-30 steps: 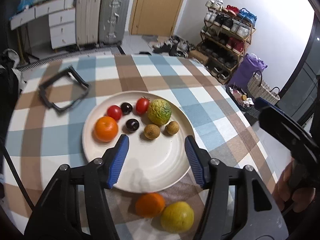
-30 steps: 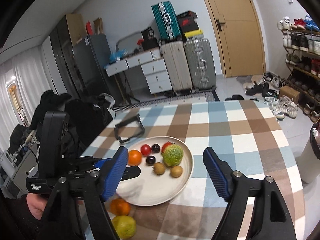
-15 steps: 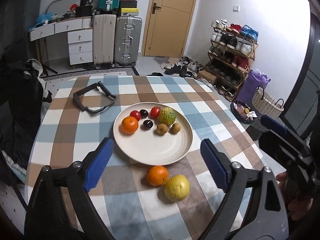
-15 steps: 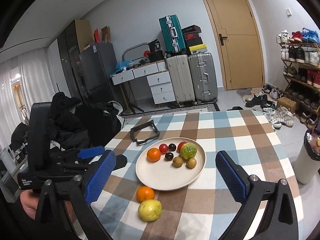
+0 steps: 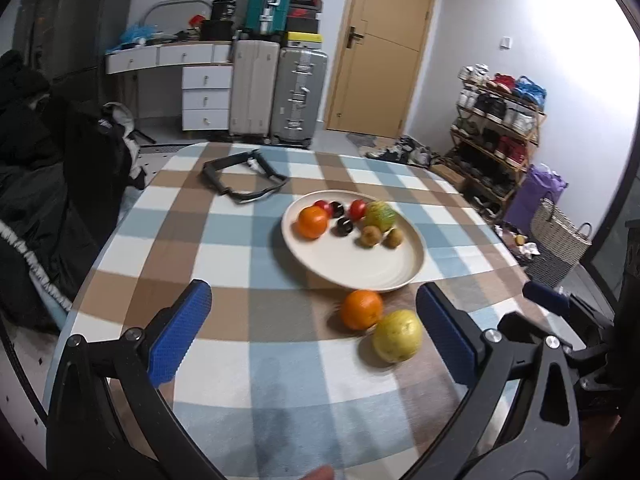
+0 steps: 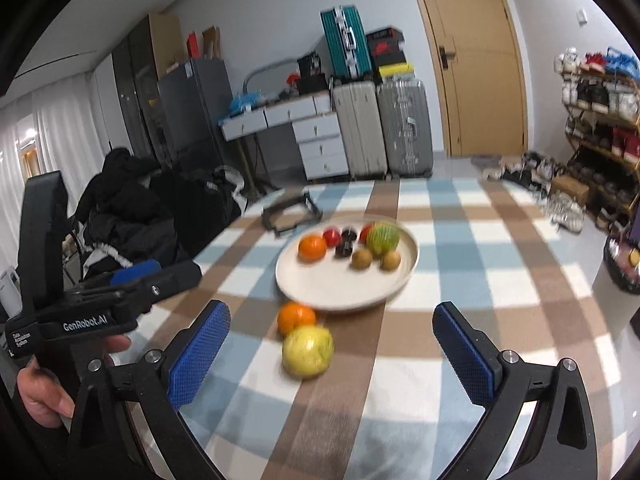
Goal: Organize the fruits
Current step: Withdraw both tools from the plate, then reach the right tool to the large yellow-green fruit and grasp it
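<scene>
both grippers, left gripper (image 5: 314, 330) and right gripper (image 6: 332, 344), jaws just opened wide, nothing gripped, orange (image 5: 361, 309) and yellow fruit (image 5: 397, 335) ahead, plate (image 5: 394, 276) beyond

Checked table (image 5: 224, 240) — on it: plate (image 5: 360, 272), orange (image 5: 361, 309), yellow fruit (image 5: 398, 335), black frame (image 5: 244, 178).

Blue-brown checked tablecloth (image 5: 224, 264), cream plate (image 5: 360, 276)

Each gripper (image 5: 314, 330) (image 6: 332, 346) is black plastic with silver screws and blue textured pads (image 6: 198, 354); one body reads "GenRobot.AI" in white.
</scene>
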Tool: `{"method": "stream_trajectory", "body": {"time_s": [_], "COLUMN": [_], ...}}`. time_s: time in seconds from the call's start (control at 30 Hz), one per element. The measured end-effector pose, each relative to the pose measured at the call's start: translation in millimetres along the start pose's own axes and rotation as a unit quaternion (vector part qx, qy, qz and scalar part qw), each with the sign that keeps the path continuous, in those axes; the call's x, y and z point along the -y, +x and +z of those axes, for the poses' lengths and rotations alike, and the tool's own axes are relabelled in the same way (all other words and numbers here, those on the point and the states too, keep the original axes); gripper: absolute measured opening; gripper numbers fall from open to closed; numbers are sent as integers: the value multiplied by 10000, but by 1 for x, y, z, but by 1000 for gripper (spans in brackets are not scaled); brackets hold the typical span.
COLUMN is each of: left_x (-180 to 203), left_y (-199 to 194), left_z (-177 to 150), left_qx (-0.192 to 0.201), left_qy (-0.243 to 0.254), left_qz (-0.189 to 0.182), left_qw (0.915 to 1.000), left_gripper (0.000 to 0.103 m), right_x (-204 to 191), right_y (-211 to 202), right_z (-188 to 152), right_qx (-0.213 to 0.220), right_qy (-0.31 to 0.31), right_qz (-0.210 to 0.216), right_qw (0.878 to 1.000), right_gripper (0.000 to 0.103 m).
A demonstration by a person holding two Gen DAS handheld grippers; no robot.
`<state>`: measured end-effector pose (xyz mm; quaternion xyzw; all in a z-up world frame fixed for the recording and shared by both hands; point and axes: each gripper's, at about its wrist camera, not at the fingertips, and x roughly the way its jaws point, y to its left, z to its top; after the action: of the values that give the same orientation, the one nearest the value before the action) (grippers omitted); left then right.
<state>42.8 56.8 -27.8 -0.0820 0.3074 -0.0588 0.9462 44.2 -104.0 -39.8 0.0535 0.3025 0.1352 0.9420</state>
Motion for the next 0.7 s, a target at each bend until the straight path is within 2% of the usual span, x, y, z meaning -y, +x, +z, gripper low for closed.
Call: {"method": "stream_trajectory", "body": {"time_s": [0.17,0.33,0.7], "left_x": [-12,-20,-34], "left_y": [13,30,62], "left_z": [-15,-19,-21], "left_qx": [-131,-221,-589], "left_qy": [-219,-236,-388], "left_qz": [0,35,-28], "left_qw": [9997,9995,9975], "left_gripper": [102,102,102], "right_x": [4,11,8], "right_y": [24,48,91], "right_z": [-16,-25,-27], "right_qx": [-497,-939,-1463], "right_qy": [98,279,439], "right_qz": [-7,163,610], "right_qw": [9987,9951,9864], "right_gripper": [103,103,102]}}
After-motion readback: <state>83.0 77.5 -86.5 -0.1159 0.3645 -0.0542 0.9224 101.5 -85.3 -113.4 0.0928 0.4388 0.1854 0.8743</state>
